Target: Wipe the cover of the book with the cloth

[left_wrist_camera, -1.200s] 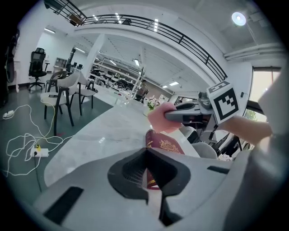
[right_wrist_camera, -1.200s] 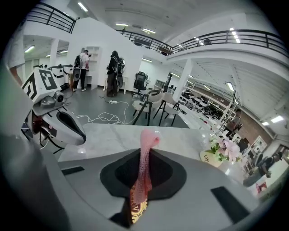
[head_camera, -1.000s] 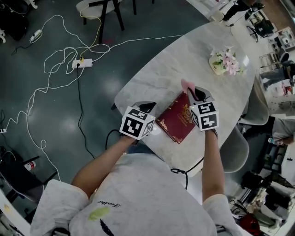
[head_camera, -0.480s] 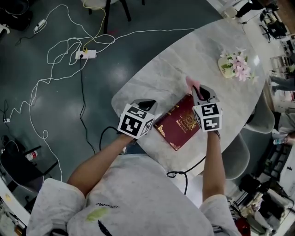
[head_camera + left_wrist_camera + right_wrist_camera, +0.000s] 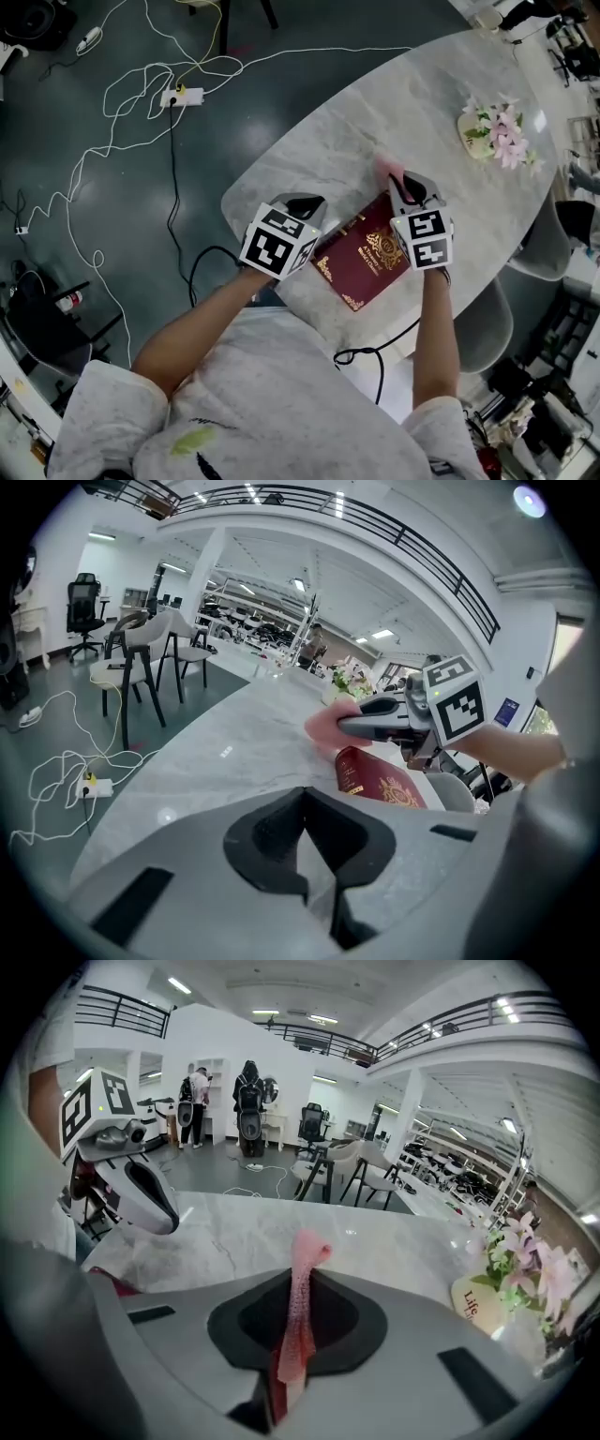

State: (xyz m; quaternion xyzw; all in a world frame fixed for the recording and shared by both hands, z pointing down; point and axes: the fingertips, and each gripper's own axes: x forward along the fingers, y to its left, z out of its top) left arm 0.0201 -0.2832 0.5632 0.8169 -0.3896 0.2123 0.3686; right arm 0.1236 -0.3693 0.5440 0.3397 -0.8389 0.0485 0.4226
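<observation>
A maroon book (image 5: pixel 364 261) with a gold crest lies closed near the marble table's (image 5: pixel 375 112) front edge; it also shows in the left gripper view as the book (image 5: pixel 380 782). My right gripper (image 5: pixel 403 184) hovers over the book's far right corner, shut on a pink cloth (image 5: pixel 385 169) that sticks out past its tips. In the right gripper view the cloth (image 5: pixel 302 1312) stands pinched between the jaws. My left gripper (image 5: pixel 305 205) sits just left of the book, shut and holding nothing; the left gripper (image 5: pixel 305 803) points along the table.
A pot of pink flowers (image 5: pixel 502 131) stands at the table's far right. White cables and a power strip (image 5: pixel 183 96) lie on the dark floor to the left. Chairs (image 5: pixel 141 667) stand beyond the table, and people (image 5: pixel 197 1105) stand far back.
The head camera has shifted, so the whole scene slid a little. Both grippers keep nearly the same places beside the book, and the cloth stays in the right one.
</observation>
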